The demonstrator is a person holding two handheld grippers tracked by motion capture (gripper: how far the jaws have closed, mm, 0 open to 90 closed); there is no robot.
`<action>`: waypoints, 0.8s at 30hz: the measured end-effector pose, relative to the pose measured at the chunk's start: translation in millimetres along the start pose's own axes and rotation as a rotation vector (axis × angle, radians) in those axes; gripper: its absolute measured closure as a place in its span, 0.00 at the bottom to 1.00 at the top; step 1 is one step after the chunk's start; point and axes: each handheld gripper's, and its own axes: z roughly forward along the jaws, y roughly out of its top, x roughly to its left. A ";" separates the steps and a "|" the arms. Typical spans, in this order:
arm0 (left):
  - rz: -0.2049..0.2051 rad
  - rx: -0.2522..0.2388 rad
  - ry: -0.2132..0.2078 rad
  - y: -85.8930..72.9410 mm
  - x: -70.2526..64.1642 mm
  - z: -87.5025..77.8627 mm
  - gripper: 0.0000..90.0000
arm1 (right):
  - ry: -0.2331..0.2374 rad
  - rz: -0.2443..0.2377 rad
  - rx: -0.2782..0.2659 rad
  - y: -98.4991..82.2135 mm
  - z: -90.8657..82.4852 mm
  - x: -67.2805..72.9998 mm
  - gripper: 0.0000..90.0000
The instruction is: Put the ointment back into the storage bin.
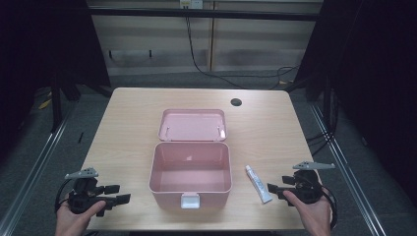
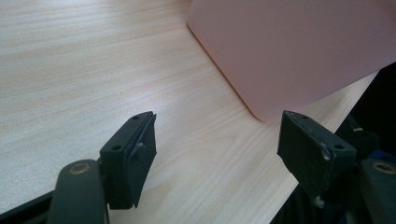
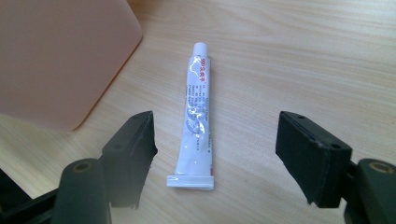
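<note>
A pink box [image 1: 191, 173] stands open at the middle of the table, its lid [image 1: 192, 124] laid back behind it and its inside bare. A white tube [image 1: 258, 184] lies flat just right of the box, cap pointing away from me. My right gripper [image 1: 273, 191] sits at the table's front right, open, close to the tube's flat end. In the right gripper view the tube [image 3: 196, 116] lies on the wood between the spread jaws, untouched. My left gripper [image 1: 114, 194] rests open at the front left, with the box wall [image 2: 299, 46] ahead of it.
The wooden table [image 1: 128, 128] has a round cable hole [image 1: 236, 102] at its back right. Metal rails run along both sides on the floor, and cables hang behind the table.
</note>
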 end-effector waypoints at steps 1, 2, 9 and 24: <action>0.004 0.004 -0.001 0.0 -0.3 0.2 0.31 | 0.011 0.003 0.010 0.3 0.6 -0.2 0.28; 0.007 0.007 0.001 0.1 -0.9 0.5 0.31 | 0.002 0.000 0.019 0.3 0.8 0.4 0.25; 0.016 0.014 0.001 -0.2 -2.9 0.7 0.31 | -0.009 -0.019 0.004 1.0 -1.0 7.1 0.32; 0.037 0.032 0.004 1.3 -7.7 3.1 0.31 | 0.075 0.001 0.057 24.3 -4.3 16.4 0.58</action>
